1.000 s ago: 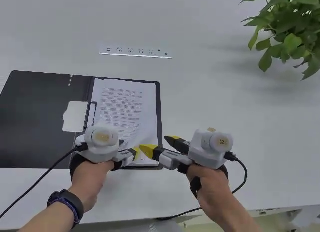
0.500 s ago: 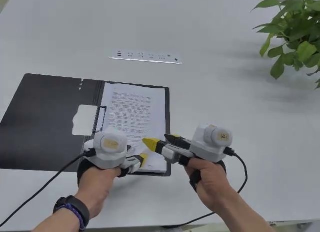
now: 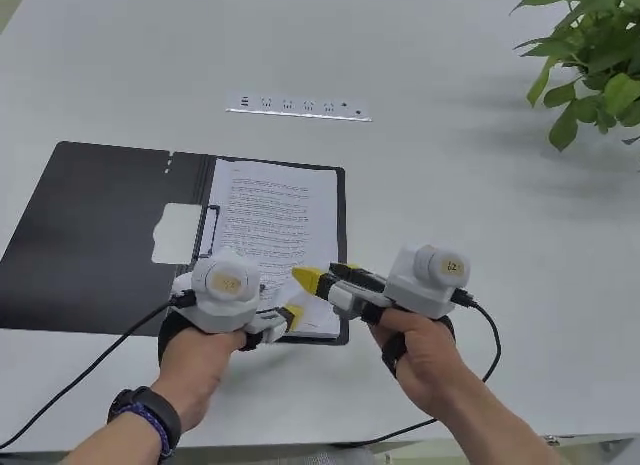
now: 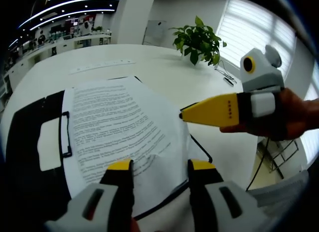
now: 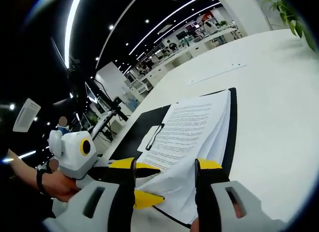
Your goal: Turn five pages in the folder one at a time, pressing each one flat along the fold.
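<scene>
Step in hand, as I am judging it: starting a page turn, with the corner being sought and not yet taken. Black plastic folder [image 3: 90,235] is lying open on the white worktable [image 3: 450,185], its cover spread to the left and the stack of white printed pages [image 3: 275,220] sitting on its right half. Both tools are working at the stack's near right corner. White-bodied left gripper with yellow-tipped jaws [image 4: 159,167] is standing wide open, straddling that corner from the near side and gripping nothing; whether its tips are touching paper I cannot tell. Matching right gripper [image 5: 167,167] is pointing in from the right edge, jaws likewise well apart. The top sheet's edge is showing between them and looking slightly lifted, with nothing clamped. Next move is calling for one jaw sliding under a single sheet only, then closing, carrying it over to the left and pressing it flat along the fold
</scene>
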A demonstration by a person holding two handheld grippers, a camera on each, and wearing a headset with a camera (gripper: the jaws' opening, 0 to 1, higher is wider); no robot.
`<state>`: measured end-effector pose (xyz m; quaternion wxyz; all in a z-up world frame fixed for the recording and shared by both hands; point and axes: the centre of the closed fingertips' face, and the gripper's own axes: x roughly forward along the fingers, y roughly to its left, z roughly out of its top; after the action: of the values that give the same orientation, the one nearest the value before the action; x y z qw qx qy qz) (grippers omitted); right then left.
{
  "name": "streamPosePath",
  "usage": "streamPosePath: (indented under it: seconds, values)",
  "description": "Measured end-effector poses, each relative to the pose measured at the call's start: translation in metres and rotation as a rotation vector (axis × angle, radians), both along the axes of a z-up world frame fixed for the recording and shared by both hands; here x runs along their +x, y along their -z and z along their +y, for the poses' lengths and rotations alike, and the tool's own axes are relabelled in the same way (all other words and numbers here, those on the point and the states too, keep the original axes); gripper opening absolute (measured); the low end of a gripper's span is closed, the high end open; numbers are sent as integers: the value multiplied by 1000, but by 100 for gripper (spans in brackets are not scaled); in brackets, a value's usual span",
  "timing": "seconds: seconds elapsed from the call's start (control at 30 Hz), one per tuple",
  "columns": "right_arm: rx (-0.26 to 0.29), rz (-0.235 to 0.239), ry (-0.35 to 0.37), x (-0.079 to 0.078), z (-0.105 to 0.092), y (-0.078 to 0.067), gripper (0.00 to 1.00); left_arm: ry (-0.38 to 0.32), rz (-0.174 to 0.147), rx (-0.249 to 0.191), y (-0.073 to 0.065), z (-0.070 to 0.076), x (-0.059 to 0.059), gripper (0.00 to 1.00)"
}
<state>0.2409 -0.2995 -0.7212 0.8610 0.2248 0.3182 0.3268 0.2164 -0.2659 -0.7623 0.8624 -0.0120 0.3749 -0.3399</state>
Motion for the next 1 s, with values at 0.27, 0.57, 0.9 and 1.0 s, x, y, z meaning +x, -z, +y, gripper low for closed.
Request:
streamPosePath:
  seconds: [0.27,0.57,0.9,1.0]
  values:
    - [11,7,18,-6,-3,0,34,19,-17,7,-9,6,-8,48]
    - [44,5,78,-6,-6,-2,9,20,-45,19,-21,18,-9,50]
    - [94,-8,105,-4,0,-11,1,8,-65,25,-32,35,-17,52]
    - [102,-13,103,-2,4,-13,0,7,-74,30,-37,40,-18,53]
